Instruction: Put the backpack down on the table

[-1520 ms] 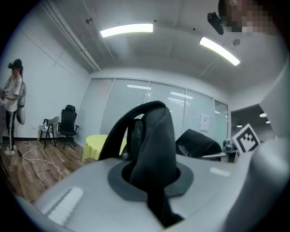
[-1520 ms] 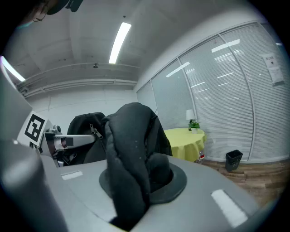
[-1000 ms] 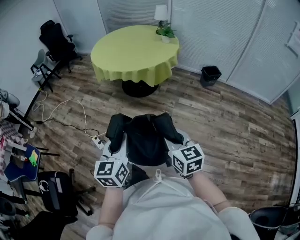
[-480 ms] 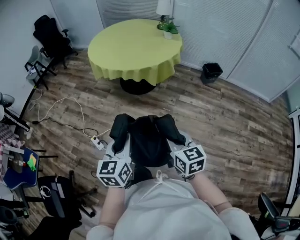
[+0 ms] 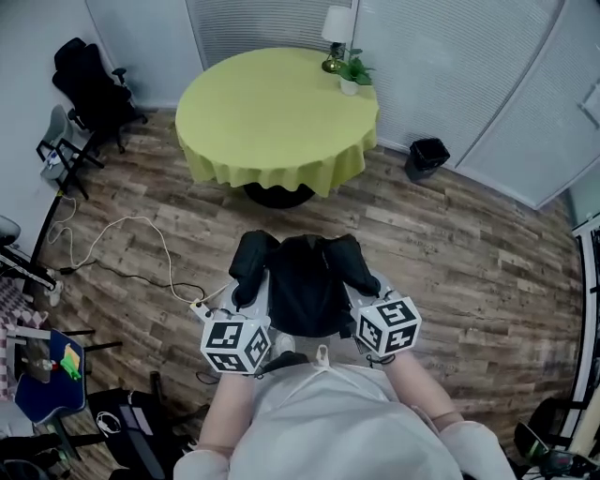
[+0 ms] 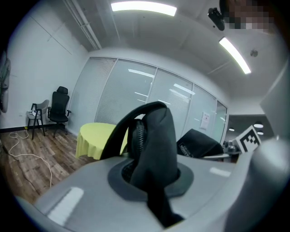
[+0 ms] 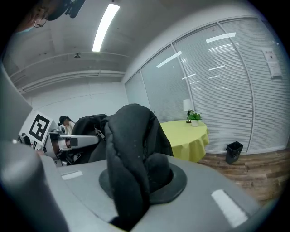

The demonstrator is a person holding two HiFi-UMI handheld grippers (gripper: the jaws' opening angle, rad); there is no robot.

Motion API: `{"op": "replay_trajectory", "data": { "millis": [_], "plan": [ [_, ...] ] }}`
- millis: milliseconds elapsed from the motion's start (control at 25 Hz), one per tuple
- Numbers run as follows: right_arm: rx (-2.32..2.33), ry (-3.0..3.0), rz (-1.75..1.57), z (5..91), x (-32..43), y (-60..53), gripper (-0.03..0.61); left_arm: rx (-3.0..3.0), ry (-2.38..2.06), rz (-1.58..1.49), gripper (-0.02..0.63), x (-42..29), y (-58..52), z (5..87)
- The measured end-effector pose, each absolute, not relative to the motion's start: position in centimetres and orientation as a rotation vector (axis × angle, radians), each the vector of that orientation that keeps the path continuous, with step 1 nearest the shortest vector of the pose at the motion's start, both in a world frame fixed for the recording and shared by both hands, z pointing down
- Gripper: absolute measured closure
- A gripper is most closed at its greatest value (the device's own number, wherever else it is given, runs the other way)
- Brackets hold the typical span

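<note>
Closer to the round counter (image 5: 272, 122) now than a second ago: its yellow-green cloth sits bigger and lower in the head view, and the wood floor (image 5: 450, 253) has slid back under the person. So the black backpack (image 5: 305, 286) isn't down yet. It hangs in the air just in front of the person's chest, over the floor and still well short of the counter edge, slung between both grippers. The left gripper (image 5: 246, 298) has its jaws squeezed together on the left shoulder strap (image 6: 154, 136), the padded strap bunching up out of the pads with a zipper line showing beside it. The right gripper (image 5: 364, 292) is doing the same on the right shoulder strap (image 7: 131, 149), clamped tight with the padding folded over the top. Around the room, a black office chair (image 5: 89, 80) stands by the left wall and a small black bin (image 5: 427, 155) stands by the blinds. On the far side of the counter sit a lamp (image 5: 337, 23) and a little potted plant (image 5: 354, 73). A white cable (image 5: 122, 234) snakes over the floor to a power strip (image 5: 199, 306).
</note>
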State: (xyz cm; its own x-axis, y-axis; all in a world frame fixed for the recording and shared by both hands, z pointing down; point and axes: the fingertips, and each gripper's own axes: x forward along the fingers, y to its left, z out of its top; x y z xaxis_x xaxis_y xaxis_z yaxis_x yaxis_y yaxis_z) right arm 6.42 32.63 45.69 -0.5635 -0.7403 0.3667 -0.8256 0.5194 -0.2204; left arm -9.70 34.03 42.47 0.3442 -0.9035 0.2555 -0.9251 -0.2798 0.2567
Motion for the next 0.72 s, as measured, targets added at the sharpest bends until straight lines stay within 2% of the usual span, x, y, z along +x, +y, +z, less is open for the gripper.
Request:
{"op": "replay_trajectory", "data": {
  "millis": [360, 720],
  "plan": [
    [1.398, -2.512, 0.556, 44.9, -0.5, 27.0, 0.543, 2.305, -1.576, 0.095, 0.589, -17.0, 28.6, 41.5],
    [1.299, -2.527, 0.581, 46.3, -3.6, 20.8, 0.543, 2.25, -1.621, 0.142, 0.589, -19.7, 23.5, 42.9]
  ]
}}
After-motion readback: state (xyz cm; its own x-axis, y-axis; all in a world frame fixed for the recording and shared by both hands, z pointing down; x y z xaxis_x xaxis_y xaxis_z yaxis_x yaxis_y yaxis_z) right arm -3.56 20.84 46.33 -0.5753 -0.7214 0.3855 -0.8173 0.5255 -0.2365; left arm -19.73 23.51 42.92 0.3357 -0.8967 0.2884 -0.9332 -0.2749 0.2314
